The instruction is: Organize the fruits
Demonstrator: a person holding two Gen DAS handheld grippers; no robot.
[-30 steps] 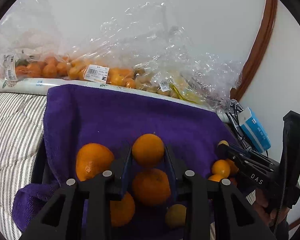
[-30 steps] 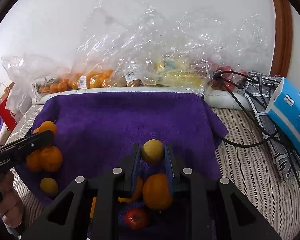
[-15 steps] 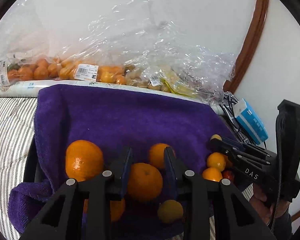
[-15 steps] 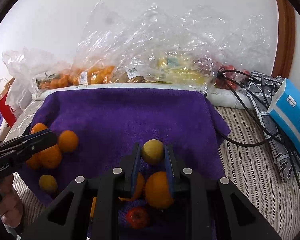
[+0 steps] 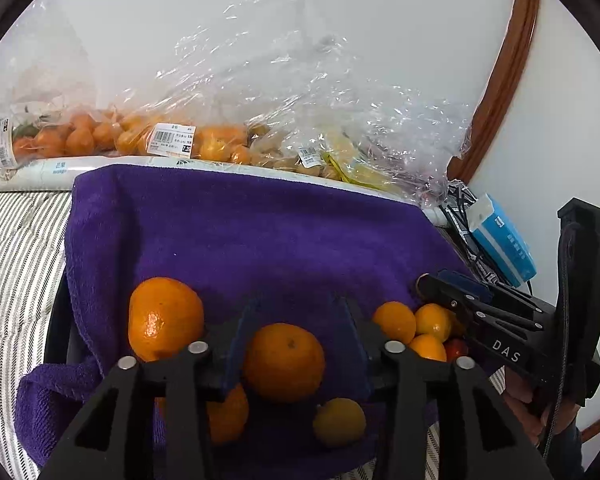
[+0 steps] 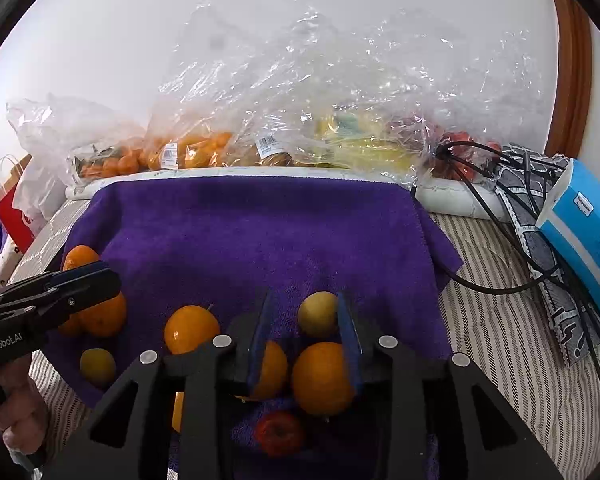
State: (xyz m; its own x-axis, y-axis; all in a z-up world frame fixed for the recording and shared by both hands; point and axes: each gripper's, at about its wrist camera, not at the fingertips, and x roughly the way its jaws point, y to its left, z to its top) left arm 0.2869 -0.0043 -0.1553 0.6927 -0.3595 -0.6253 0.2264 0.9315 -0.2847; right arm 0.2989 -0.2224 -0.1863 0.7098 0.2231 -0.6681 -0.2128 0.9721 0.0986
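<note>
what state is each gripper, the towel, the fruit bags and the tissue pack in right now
left gripper: open, empty, above an orange
right gripper: open, yellow-green fruit against one finger
purple towel: spread, front edge rumpled
fruit bags: lying along the wall, filled
tissue pack: tilted

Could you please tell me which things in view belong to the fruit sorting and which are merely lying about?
Job in hand:
oranges
yellow-green fruit
red fruit
purple towel
left tool
right tool

Lying about:
blue box
black cables
bagged produce
</note>
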